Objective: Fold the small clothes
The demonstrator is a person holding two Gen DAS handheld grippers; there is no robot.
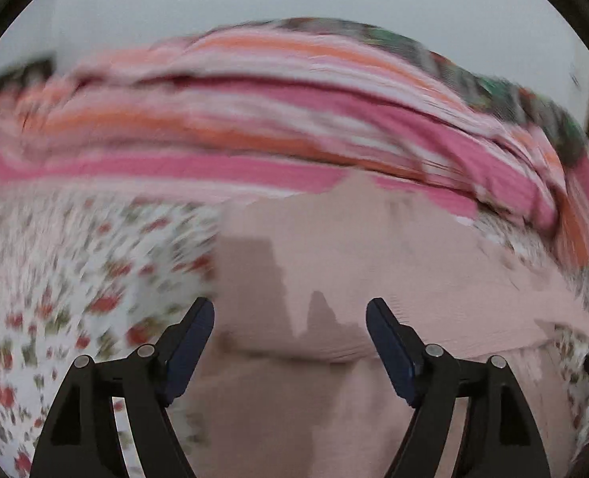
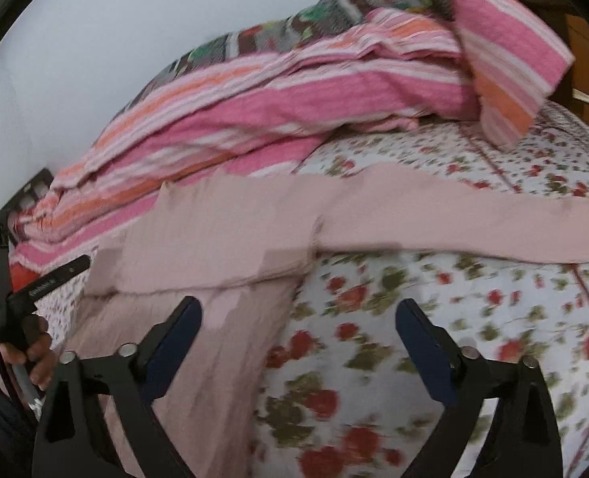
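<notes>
A pale pink long-sleeved garment (image 1: 334, 263) lies flat on a floral bedsheet (image 1: 55, 286). In the right wrist view the garment (image 2: 222, 231) has its body at the left, with one sleeve (image 2: 474, 219) stretched out to the right across the sheet (image 2: 414, 318). My left gripper (image 1: 290, 318) is open and empty above the garment's body. My right gripper (image 2: 298, 318) is open and empty, over the garment's right edge and the sheet. The left wrist view is blurred by motion.
A pink, orange and white striped blanket (image 2: 294, 95) is bunched along the far side of the bed, with a dark patterned cloth (image 2: 334, 8) behind it. A white wall (image 2: 95, 40) is beyond. The other handheld gripper and a hand (image 2: 27, 318) show at the left edge.
</notes>
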